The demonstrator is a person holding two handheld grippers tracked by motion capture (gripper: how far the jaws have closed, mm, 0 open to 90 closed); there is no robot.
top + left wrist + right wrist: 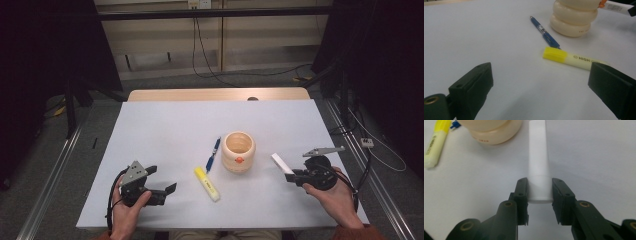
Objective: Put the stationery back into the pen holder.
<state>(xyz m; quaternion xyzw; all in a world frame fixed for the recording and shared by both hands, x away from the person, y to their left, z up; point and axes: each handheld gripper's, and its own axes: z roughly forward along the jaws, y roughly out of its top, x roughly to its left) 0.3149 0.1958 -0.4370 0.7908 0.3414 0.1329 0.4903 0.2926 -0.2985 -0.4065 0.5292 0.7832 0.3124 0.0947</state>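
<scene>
My right gripper [290, 176] is shut on a white tube [281, 163], which points toward the cream ridged holder [238, 151] just to its left. In the right gripper view the jaws clamp the cap end of the white tube [539, 162], and the holder [491, 131] sits beyond at upper left. My left gripper [169, 192] rests open near the front left of the table; its jaws stand wide apart with nothing between them. A yellow highlighter [207, 184] and a blue pen [213, 154] lie between the two hands. The highlighter [571, 59] and the pen [545, 36] also lie ahead of the left jaws.
The white table [165, 135] has a wooden strip along its far edge. Cables run over the floor behind and to the right of the table. Dark curtains hang at both sides.
</scene>
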